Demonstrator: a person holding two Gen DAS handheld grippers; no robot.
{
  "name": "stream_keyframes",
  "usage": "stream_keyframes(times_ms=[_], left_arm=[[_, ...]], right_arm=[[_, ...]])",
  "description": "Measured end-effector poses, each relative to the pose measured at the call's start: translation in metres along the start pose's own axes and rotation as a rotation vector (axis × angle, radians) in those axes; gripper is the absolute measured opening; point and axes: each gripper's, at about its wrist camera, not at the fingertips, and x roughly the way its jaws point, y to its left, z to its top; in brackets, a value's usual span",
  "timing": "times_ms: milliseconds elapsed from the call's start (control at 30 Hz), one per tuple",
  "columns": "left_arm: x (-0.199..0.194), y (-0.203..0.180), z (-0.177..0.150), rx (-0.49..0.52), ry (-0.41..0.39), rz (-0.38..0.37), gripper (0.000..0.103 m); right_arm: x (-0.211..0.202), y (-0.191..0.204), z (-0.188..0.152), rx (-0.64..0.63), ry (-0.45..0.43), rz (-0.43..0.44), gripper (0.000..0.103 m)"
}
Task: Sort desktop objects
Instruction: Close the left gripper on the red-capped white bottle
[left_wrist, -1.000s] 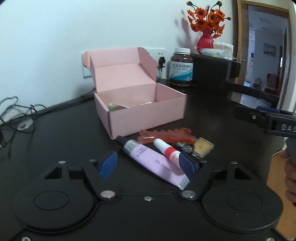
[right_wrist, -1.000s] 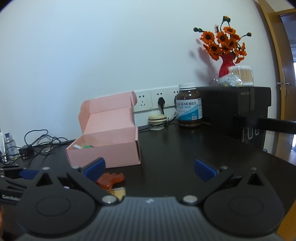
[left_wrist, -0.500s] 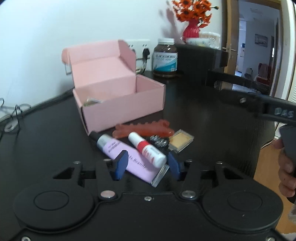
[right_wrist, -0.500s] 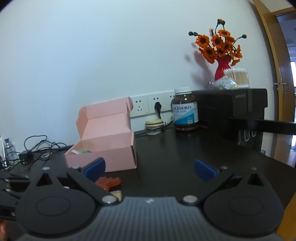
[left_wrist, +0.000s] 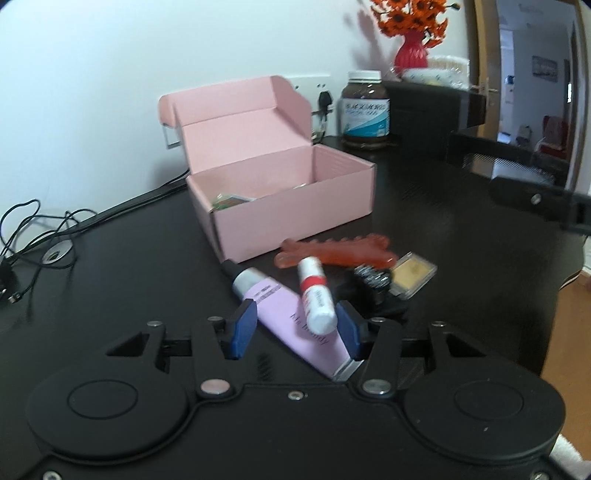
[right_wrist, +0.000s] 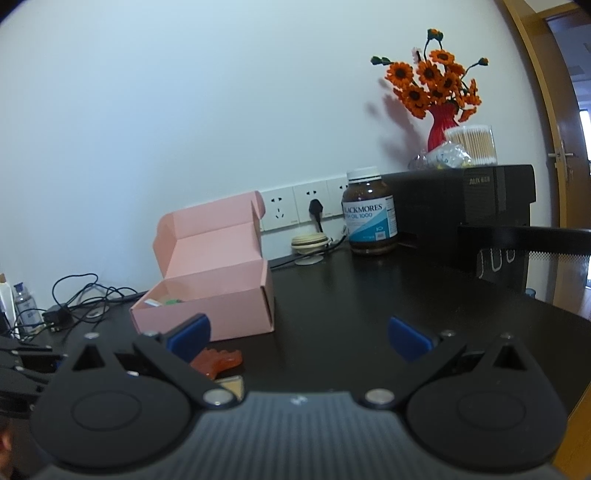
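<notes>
Left gripper clamped on lilac squeeze tube, small white red-banded tube lying on top, in front of open pink cardboard box. Right gripper wide open, empty, over black desk.

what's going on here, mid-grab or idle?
Mid-grab. The left gripper has its pads around the purple tube, with a small white-and-red tube lying across it; whether the pads press on it is unclear. The open pink box sits just behind, already holding a few items. An orange comb, a yellow compact and a dark hair tie still lie on the black table. The right gripper hangs open, holding nothing.
</notes>
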Motion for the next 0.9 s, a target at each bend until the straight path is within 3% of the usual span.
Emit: stream_keyframes(times_ms=[300, 567, 633, 700, 900], left_arm=[[-0.003, 0.011, 0.002, 0.020, -0.010, 0.038, 0.049], [0.008, -0.020, 0.008, 0.237, -0.044, 0.006, 0.049], [0.011, -0.023, 0.010, 0.258, -0.044, -0.003, 0.043], [0.014, -0.023, 0.011, 0.267, -0.034, -0.013, 0.027], [0.025, -0.029, 0.009, 0.290, -0.018, -0.009, 0.027]], right_arm=[[0.003, 0.008, -0.003, -0.024, 0.014, 0.012, 0.102], [0.002, 0.011, -0.003, -0.038, 0.013, 0.009, 0.102], [0.002, 0.009, -0.002, -0.036, 0.010, 0.005, 0.102], [0.001, 0.006, -0.002, -0.030, 0.009, 0.003, 0.102], [0.002, 0.002, -0.003, -0.024, 0.012, 0.007, 0.102]])
